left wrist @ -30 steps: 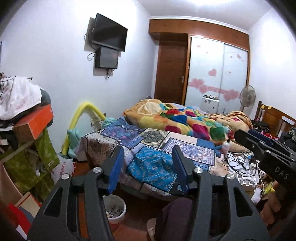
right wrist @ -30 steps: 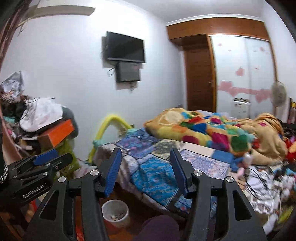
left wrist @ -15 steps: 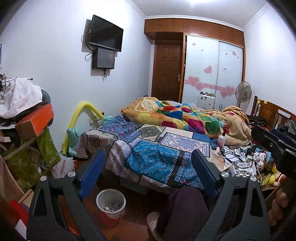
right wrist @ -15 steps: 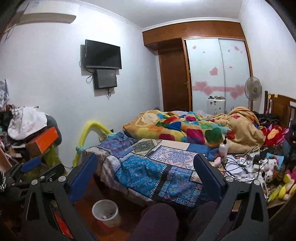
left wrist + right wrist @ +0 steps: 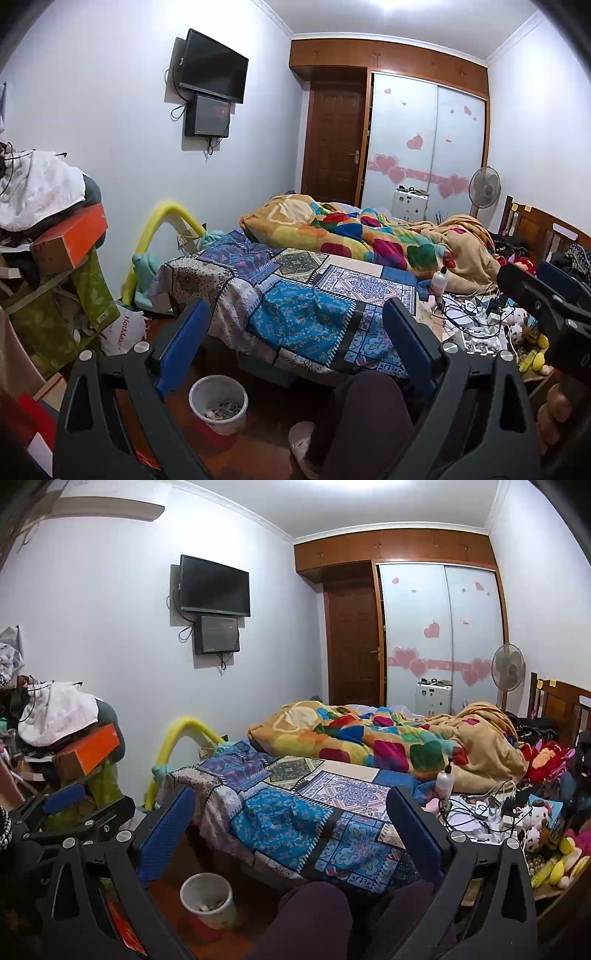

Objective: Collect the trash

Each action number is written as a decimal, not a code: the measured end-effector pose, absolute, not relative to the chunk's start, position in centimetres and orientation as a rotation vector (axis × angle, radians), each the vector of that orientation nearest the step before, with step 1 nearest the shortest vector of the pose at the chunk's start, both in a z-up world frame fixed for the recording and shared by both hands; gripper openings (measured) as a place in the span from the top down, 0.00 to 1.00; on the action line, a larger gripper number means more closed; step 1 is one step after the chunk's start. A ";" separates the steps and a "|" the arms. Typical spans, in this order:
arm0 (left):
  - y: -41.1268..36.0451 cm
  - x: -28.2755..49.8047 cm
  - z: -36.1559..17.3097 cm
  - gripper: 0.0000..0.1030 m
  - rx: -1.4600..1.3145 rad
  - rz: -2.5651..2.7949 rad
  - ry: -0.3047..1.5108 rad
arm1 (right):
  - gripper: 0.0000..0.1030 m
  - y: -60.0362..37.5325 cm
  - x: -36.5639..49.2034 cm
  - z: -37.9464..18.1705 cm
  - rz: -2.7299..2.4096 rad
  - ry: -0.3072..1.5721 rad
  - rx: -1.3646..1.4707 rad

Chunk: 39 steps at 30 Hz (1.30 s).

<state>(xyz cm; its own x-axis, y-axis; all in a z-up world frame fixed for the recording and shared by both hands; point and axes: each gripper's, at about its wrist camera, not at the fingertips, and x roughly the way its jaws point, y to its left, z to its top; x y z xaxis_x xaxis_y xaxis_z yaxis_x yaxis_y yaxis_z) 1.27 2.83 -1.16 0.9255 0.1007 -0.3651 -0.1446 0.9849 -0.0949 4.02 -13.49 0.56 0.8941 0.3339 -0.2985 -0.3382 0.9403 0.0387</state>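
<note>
**Grippers spread wide above the bedroom floor**

Both grippers hanging released, jaws far apart, gripping nothing: left gripper point(image 5: 295, 350) and right gripper point(image 5: 291, 834) both pointing toward the bed point(image 5: 295, 291) with its patchwork cover. Standing on the floor just before the bed's near edge, a white trash bin point(image 5: 218, 404), already holding scraps, showing below the left finger in each view. Lying on the far half of the bed, a colourful blanket point(image 5: 369, 738). Cluttering the bed's right side, tangled cables point(image 5: 476, 805), a pump bottle point(image 5: 445, 779) and plush toys point(image 5: 535, 816). Hanging on the wall, a television point(image 5: 214, 587).
</note>
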 end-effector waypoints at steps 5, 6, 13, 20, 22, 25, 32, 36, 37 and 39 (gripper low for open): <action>2.9 1.3 -1.3 0.08 -0.123 0.125 0.372 | 0.00 -13.6 4.0 0.6 0.358 0.311 -0.019; 2.9 1.2 -1.3 0.08 -0.122 0.125 0.372 | 0.00 -13.5 4.1 0.6 0.359 0.312 -0.020; 2.9 1.3 -1.3 0.08 -0.123 0.127 0.372 | 0.00 -13.3 3.9 0.6 0.368 0.317 -0.028; 3.0 1.2 -1.3 0.08 -0.123 0.125 0.369 | 0.00 -13.2 3.9 0.6 0.371 0.321 -0.029; 3.1 1.1 -1.3 0.08 -0.124 0.125 0.367 | 0.00 -13.1 3.9 0.6 0.372 0.322 -0.029; 3.0 1.0 -1.3 0.08 -0.120 0.124 0.362 | 0.00 -13.0 3.9 0.6 0.373 0.324 -0.028; 2.9 0.8 -1.1 0.08 -0.118 0.116 0.357 | 0.00 -13.2 4.0 0.6 0.374 0.324 -0.029; 2.9 0.7 -1.1 0.08 -0.117 0.112 0.352 | 0.00 -13.2 4.0 0.6 0.376 0.324 -0.029; 2.9 0.6 -1.0 0.07 -0.115 0.110 0.349 | 0.00 -13.2 4.0 0.6 0.376 0.324 -0.028; 2.8 0.5 -1.0 0.06 -0.109 0.110 0.344 | 0.00 -13.2 4.1 0.6 0.375 0.323 -0.029</action>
<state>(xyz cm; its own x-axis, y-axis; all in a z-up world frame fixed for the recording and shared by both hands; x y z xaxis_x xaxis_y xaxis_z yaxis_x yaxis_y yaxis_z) 0.52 2.79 -0.96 0.9355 0.0887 -0.3421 -0.1259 0.9881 -0.0879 4.06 -13.24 0.60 0.8800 0.3555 -0.3150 -0.3645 0.9307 0.0319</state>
